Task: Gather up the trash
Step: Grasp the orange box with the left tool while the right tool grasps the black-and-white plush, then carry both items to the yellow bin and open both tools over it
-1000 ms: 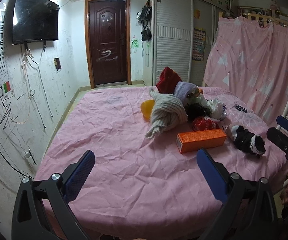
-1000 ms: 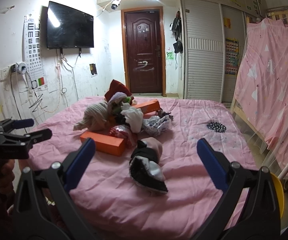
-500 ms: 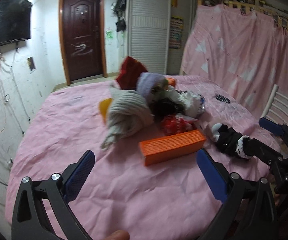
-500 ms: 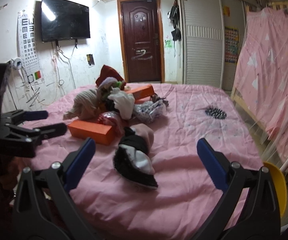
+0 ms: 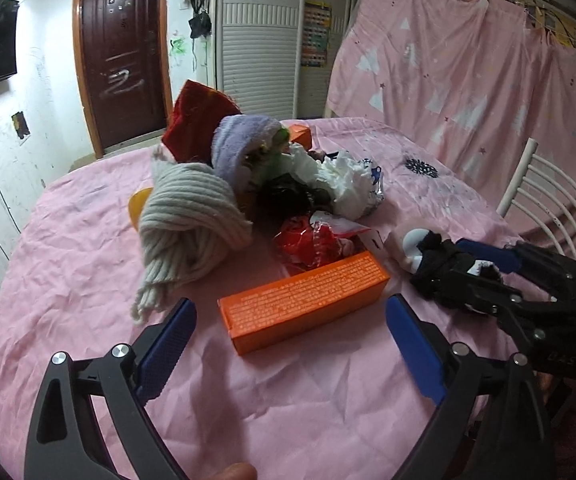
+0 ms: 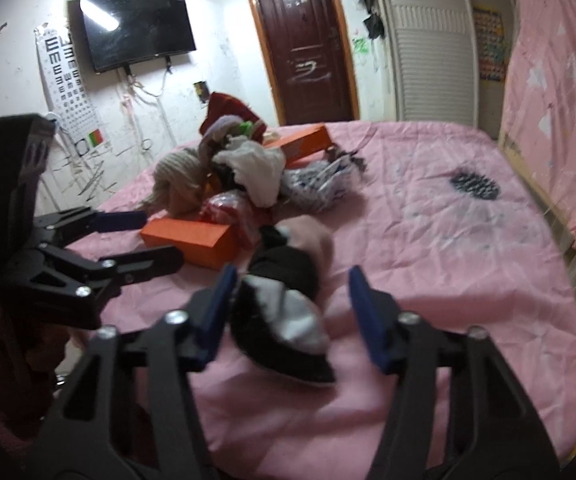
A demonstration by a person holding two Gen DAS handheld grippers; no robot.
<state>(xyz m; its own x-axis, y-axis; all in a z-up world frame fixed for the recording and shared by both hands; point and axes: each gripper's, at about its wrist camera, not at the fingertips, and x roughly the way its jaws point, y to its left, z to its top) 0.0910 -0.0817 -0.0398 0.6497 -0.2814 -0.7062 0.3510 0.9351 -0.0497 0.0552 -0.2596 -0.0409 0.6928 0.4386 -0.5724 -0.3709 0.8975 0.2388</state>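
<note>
Both hand-held grippers have closed in: left hand-held gripper (image 5: 288, 332), wide open and empty, frames the orange box (image 5: 304, 300) at 12 o'clock on the bed (image 5: 68, 248); right hand-held gripper (image 6: 292, 312), open and empty, straddles the black-and-white sock (image 6: 284, 316). Approach step, probably; next, squeeze shut.

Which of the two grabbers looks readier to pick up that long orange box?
Left. The left gripper is open with the orange box lying just ahead between its fingers. The right gripper is open around the black-and-grey bundle, beside the box.
</note>
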